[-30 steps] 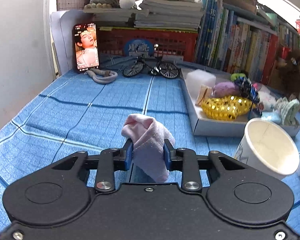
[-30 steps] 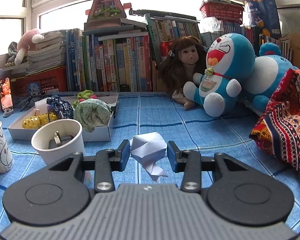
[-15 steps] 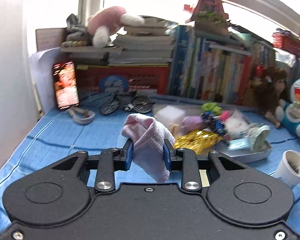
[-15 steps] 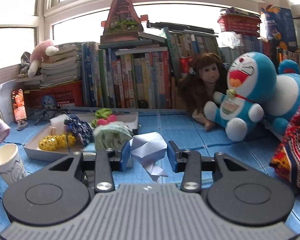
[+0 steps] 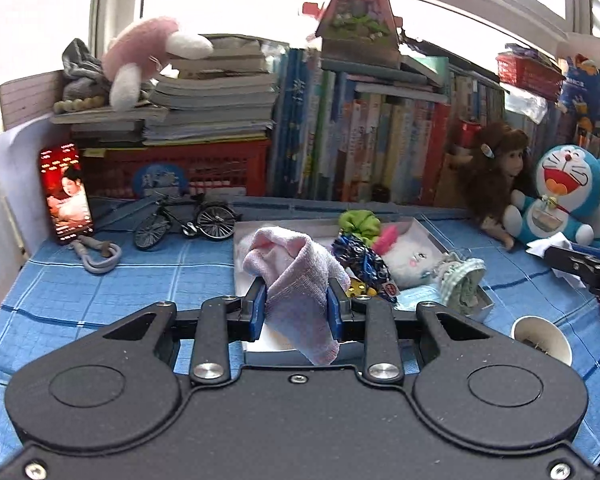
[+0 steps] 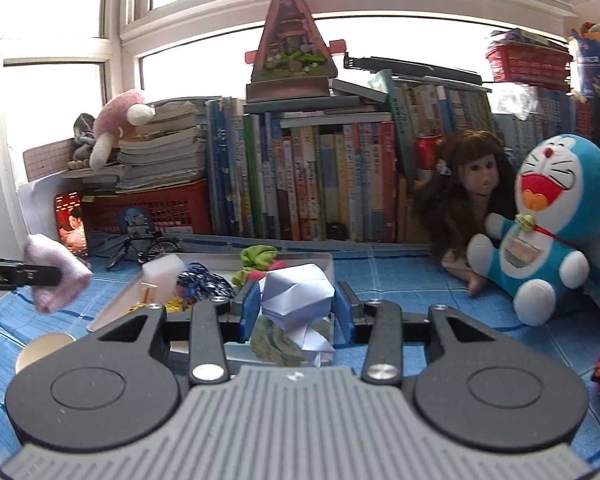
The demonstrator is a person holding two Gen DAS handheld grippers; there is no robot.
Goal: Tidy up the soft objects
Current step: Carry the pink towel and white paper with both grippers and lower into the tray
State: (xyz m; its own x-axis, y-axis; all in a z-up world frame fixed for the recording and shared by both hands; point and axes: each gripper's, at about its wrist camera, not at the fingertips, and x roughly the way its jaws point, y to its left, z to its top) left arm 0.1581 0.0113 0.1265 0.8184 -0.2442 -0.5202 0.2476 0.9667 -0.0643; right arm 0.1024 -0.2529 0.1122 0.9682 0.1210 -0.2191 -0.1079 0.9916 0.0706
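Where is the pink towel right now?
The pink towel is clamped in the left tongs, raised above the near end of the white tray. In the right wrist view it shows at far left, near the phone.

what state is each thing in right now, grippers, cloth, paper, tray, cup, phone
left gripper: shut on the pink cloth
pink cloth: bunched, held off the table, one end hanging down
right gripper: shut on the crumpled white paper
crumpled white paper: held off the table
white tray: open, crowded with soft items
paper cup: upright, something dark inside
phone: propped upright, screen lit
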